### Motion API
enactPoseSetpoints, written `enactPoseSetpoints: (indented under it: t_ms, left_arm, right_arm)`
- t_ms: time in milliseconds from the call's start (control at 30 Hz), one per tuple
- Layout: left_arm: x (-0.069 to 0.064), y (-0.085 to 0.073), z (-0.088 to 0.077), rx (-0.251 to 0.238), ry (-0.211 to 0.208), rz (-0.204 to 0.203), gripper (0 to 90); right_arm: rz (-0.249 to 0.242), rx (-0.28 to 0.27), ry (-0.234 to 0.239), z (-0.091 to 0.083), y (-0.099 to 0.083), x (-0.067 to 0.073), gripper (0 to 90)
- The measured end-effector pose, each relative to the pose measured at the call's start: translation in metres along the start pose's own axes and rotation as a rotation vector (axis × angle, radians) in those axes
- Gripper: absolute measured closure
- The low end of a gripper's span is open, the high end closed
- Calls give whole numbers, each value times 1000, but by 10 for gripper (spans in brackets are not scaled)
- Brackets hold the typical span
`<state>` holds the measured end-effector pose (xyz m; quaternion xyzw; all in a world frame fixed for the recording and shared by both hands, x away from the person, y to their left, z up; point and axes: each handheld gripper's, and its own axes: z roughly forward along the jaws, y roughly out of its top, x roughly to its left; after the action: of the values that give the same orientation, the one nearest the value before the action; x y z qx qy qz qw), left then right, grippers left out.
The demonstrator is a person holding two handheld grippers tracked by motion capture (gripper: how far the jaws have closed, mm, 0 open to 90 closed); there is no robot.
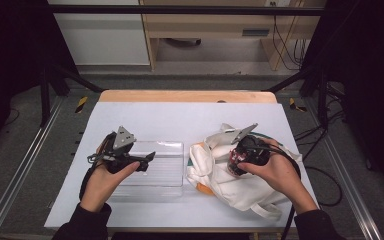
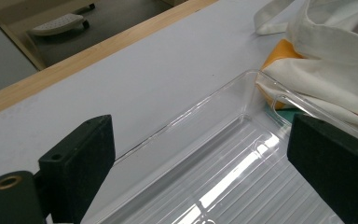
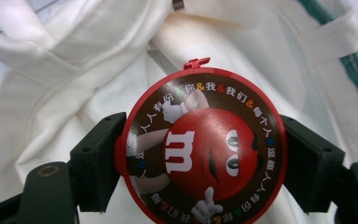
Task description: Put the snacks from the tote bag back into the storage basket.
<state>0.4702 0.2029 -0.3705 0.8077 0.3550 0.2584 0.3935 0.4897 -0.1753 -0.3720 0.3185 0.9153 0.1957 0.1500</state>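
Candy tub (image 3: 200, 149) clamped by its round lid in right tongs (image 1: 237, 159) above white bag (image 1: 240, 192); could slip sideways, snag cloth. Left tongs (image 1: 147, 159) apart over clear tray (image 1: 167, 172).

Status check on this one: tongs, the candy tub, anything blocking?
Right tongs shut on the red-lidded candy tub, over the white cloth bag. Left tongs open, over the clear plastic tray. Nothing in the way.

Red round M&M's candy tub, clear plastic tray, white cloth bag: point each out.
Red round M&M's candy tub (image 3: 200, 147): right gripper view, centre of printed lid.
Clear plastic tray (image 2: 223, 158): left gripper view, ribbed floor.
White cloth bag (image 1: 215, 172): high view, left fold.
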Motion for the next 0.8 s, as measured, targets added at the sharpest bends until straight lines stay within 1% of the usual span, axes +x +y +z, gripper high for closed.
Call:
enactPoseSetpoints:
  t_ms: [200, 233, 267, 300, 400, 500, 633, 733, 800]
  left_arm:
    - [9, -2, -3, -4, 16, -24, 75]
    - [11, -3, -4, -10, 19, -35, 75]
    - [12, -3, -4, -9, 21, -36, 74]
    - [13, -3, -5, -16, 25, -49, 73]
    - [16, -4, -6, -18, 30, -49, 71]
    - [21, -6, -8, -17, 36, -61, 70]
    - [26, -7, -10, -21, 46, -72, 69]
    - [30, -9, -11, -19, 51, -84, 67]
    - [32, -10, -11, -17, 53, -85, 66]
  right_arm:
    - [-21, -16, -9, -13, 3, 3, 241]
    - [-16, -17, -7, -15, 4, 3, 241]
    - [-22, -20, -2, -17, 5, 3, 241]
    - [-21, -24, -2, -19, 6, 4, 241]
    - [-31, -31, -7, -24, 10, 5, 241]
    - [-30, -41, -5, -31, 15, 5, 241]
    - [-46, -56, -7, -39, 20, 8, 241]
    - [-51, -66, 3, -43, 25, 9, 241]
    - [-53, -66, 10, -45, 29, 9, 241]
